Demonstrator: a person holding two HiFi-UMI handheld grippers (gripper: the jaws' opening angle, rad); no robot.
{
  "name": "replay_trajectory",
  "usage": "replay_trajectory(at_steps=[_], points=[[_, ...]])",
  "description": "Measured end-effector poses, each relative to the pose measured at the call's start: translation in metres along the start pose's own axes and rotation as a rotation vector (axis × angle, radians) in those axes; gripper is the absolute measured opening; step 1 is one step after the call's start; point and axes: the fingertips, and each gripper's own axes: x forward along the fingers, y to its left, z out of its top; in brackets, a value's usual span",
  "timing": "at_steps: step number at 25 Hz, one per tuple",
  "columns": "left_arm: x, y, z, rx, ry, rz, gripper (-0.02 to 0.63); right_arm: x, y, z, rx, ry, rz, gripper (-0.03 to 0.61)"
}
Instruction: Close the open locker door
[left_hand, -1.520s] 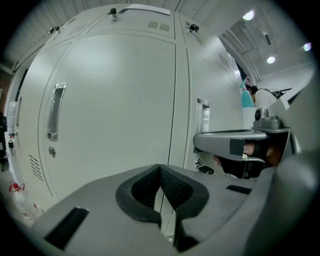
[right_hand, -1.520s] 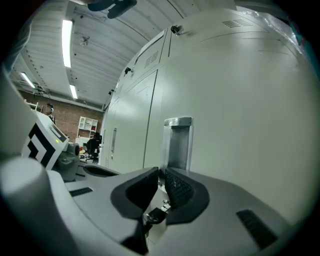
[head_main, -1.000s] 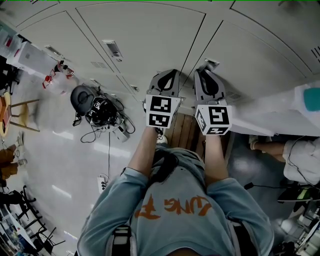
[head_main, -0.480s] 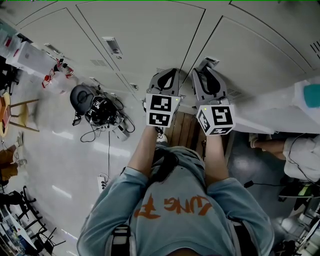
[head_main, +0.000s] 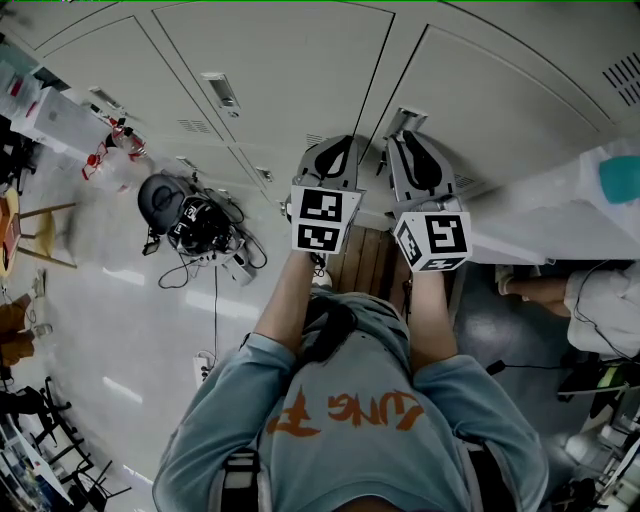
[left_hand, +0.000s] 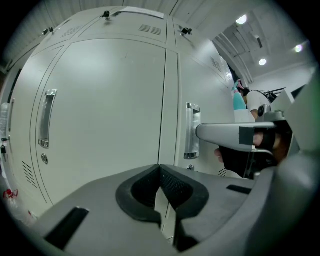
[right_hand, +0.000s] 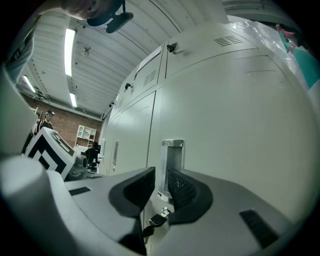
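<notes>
The left tongs (left_hand: 160, 169), pinched together on nothing, pointed at the door seam (left_hand: 166, 100) at 12 o'clock, seemingly idle. The right tongs (right_hand: 161, 174) had just sprung apart and eased to a narrow gap, pressing on nothing, likely letting go of the recessed handle (right_hand: 172, 159) at their 12 o'clock. Its locker door (right_hand: 240, 130) lay flush, apparently shut.

Dim even light, fisheye-warped edges

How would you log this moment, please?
locker door: looks shut | left gripper: shut, empty | right gripper: jaws just opened, then narrowed slightly; handle between, ungripped
</notes>
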Motion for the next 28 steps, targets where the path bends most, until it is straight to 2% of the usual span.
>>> replay_trajectory(at_steps=[9, 15, 21, 28], points=[[-0.005, -0.023, 0.011, 0.005, -0.029, -0.005, 0.021, -0.03, -0.02, -0.001, 0.01, 0.004, -0.053, 0.055], [-0.011, -0.049, 0.016, -0.006, -0.044, -0.005, 0.021, -0.056, -0.042, -0.008, 0.011, 0.052, -0.09, 0.049], [-0.015, -0.073, 0.012, -0.02, -0.037, 0.0, 0.021, -0.079, -0.052, -0.02, 0.004, 0.11, -0.095, 0.049], [-0.026, -0.086, 0.006, -0.017, -0.024, 0.021, 0.021, -0.092, -0.051, -0.028, 0.023, 0.121, -0.072, 0.049]])
